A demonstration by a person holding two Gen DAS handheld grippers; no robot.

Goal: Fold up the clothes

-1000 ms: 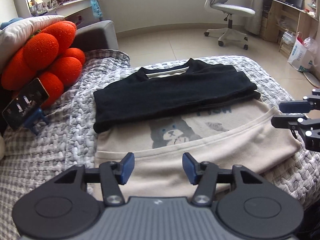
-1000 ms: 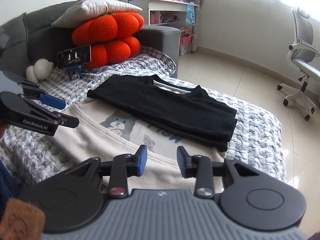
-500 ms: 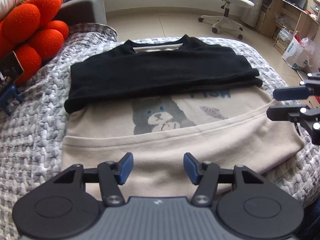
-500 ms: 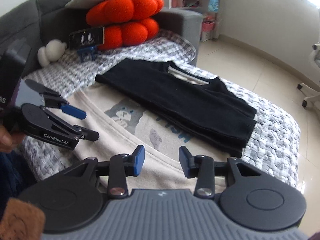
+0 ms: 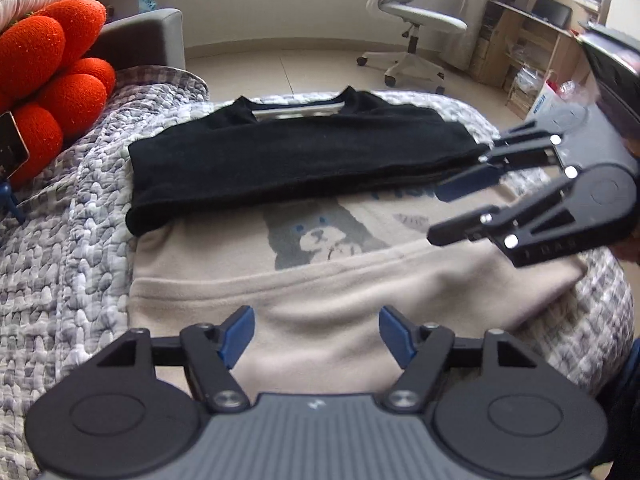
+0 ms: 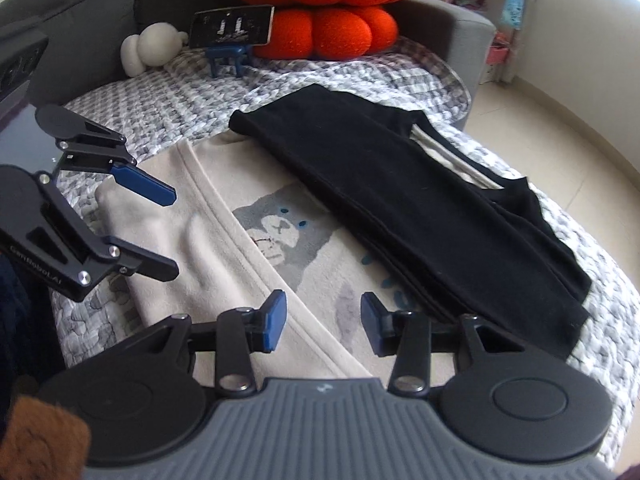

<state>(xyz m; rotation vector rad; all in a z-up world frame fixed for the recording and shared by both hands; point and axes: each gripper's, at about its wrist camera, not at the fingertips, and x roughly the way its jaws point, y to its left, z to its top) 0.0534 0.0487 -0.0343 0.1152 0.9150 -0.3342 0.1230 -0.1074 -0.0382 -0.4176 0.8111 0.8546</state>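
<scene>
Grey-and-white knitted blanket (image 5: pixel 60 248) covers the sofa (image 6: pixel 448 28), with tiled floor (image 5: pixel 304 68) beyond it. From the left in the left wrist view: orange cushions (image 5: pixel 52 64), a phone (image 5: pixel 10 148) on a blue stand, the clothes in the middle, then an office chair (image 5: pixel 412 20) and a wooden desk (image 5: pixel 532 36) at the far right.

2 garments lie flat on the blanket. The black shirt (image 5: pixel 296 160) is folded into a long band whose long axis runs left to right across that view, its neckline on the far side towards the floor. It lies on the far part of the beige shirt (image 5: pixel 320 300), which runs the same way, its bear print showing between the black band and a folded-over near edge.

The left gripper (image 5: pixel 316 334) hovers over that near edge, jaws opening, nothing between them. The right gripper (image 6: pixel 323 322) hangs over the beige shirt's right end, jaws also opening and empty.
</scene>
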